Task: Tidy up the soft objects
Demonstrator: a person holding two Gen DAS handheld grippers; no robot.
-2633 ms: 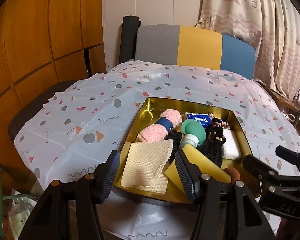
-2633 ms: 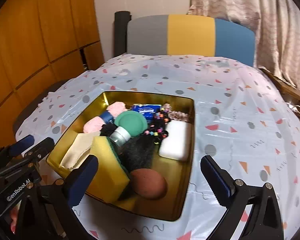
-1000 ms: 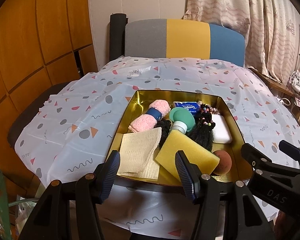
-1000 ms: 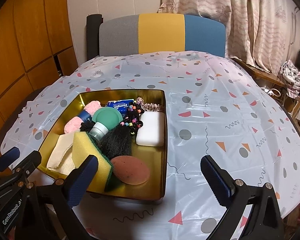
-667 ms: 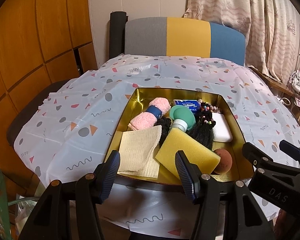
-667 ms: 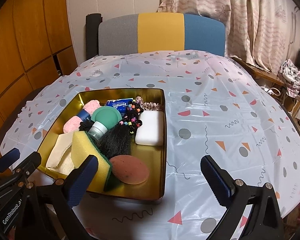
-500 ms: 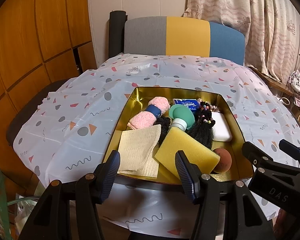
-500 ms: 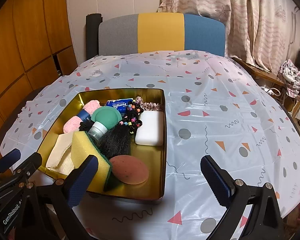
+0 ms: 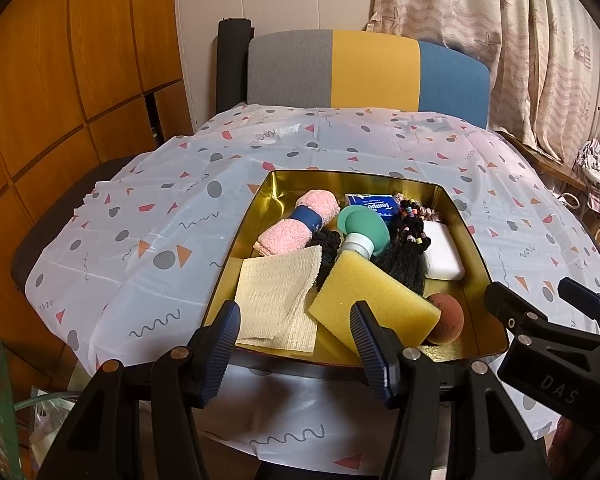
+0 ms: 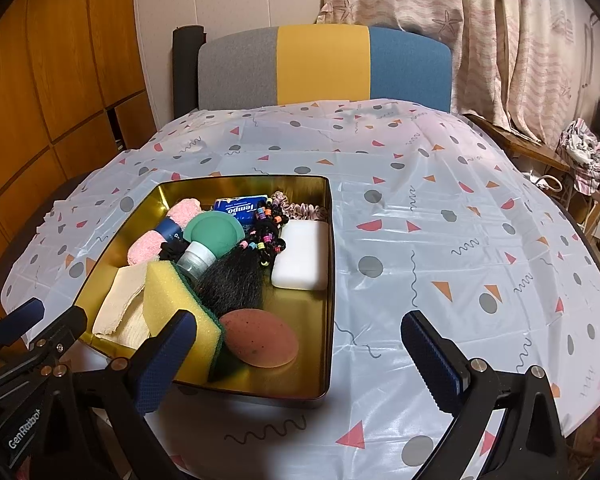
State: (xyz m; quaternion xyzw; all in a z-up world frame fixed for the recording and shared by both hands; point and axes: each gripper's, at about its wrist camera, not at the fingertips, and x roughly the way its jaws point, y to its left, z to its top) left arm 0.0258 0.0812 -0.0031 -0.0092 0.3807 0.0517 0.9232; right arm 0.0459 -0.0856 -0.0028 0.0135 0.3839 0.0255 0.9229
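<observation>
A gold tin tray [image 9: 478,248] [image 10: 327,280] sits on the table and holds soft items: a yellow sponge [image 9: 374,302] [image 10: 176,304], a beige cloth [image 9: 278,298], a pink rolled towel [image 9: 298,226], a green silicone bottle [image 9: 362,230], a black hair bundle [image 10: 236,280], a white bar [image 10: 302,256], a blue tissue pack [image 9: 374,206] and a brown puff [image 10: 260,338]. My left gripper [image 9: 296,338] is open and empty just short of the tray's near edge. My right gripper [image 10: 300,354] is wide open and empty over the tray's near right corner.
The table wears a white patterned plastic cloth [image 10: 460,220]. A grey, yellow and blue chair back [image 9: 368,74] stands at the far side. Wooden panels are on the left, curtains on the right. The right gripper shows in the left wrist view [image 9: 548,320].
Both grippers have drawn back and risen from the tray since the earliest frames, so more table shows. Over the last second they barely move. Both stay open.
</observation>
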